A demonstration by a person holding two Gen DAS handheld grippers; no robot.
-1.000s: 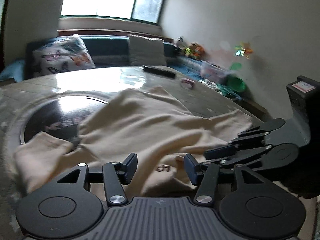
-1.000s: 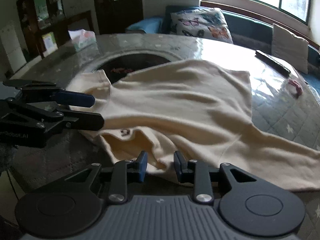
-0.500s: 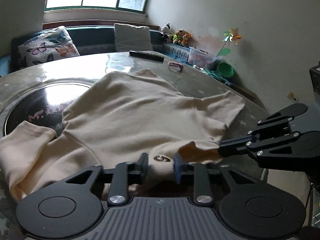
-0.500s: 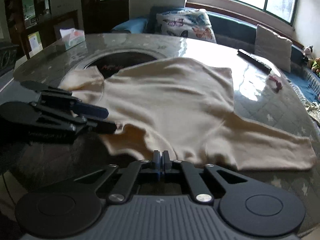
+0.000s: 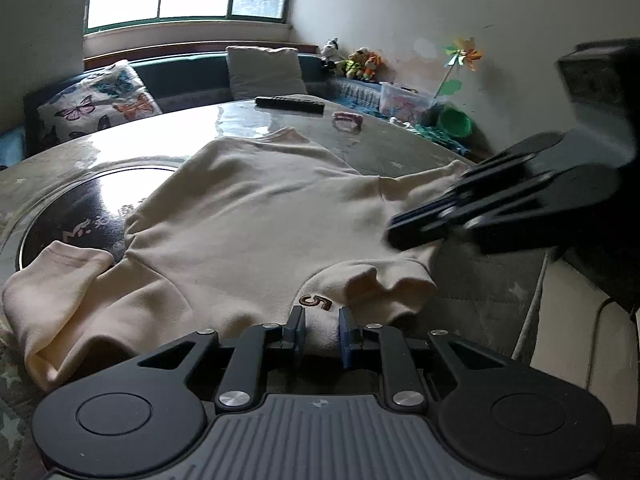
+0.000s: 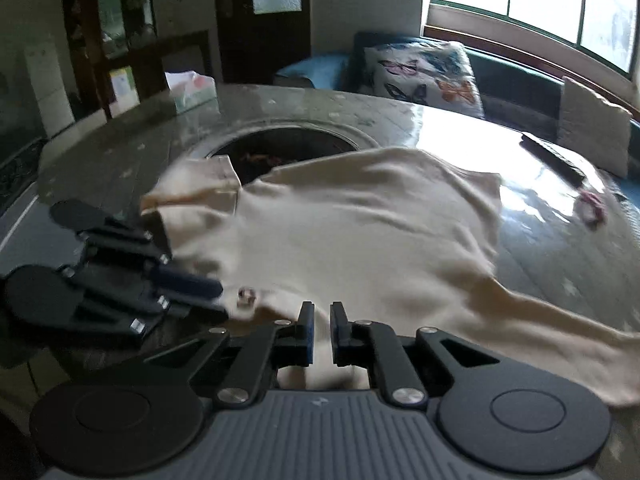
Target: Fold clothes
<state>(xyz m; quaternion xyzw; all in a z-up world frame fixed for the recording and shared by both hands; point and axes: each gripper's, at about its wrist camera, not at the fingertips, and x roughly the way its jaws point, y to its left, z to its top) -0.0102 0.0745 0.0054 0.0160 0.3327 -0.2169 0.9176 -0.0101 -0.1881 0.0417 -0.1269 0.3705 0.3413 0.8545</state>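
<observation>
While the cream shirt (image 5: 260,220) lies spread on the counter (image 5: 380,140), both claws pinch its near edge, likely to lift it; left claw (image 5: 320,330) and right claw (image 6: 320,330) each clamp cloth.

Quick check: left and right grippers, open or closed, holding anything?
Left gripper: closed on the cream cotton shirt.
Right gripper: closed on the same shirt's edge.

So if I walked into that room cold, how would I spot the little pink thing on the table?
Start at the big round table with the cream shirt spread over it. Look past the shirt's far edge, toward the window-side sofa, where a long black remote lies. Just to the right of the remote and nearer sits the small pink item, the only pink thing on the glossy tabletop.
</observation>
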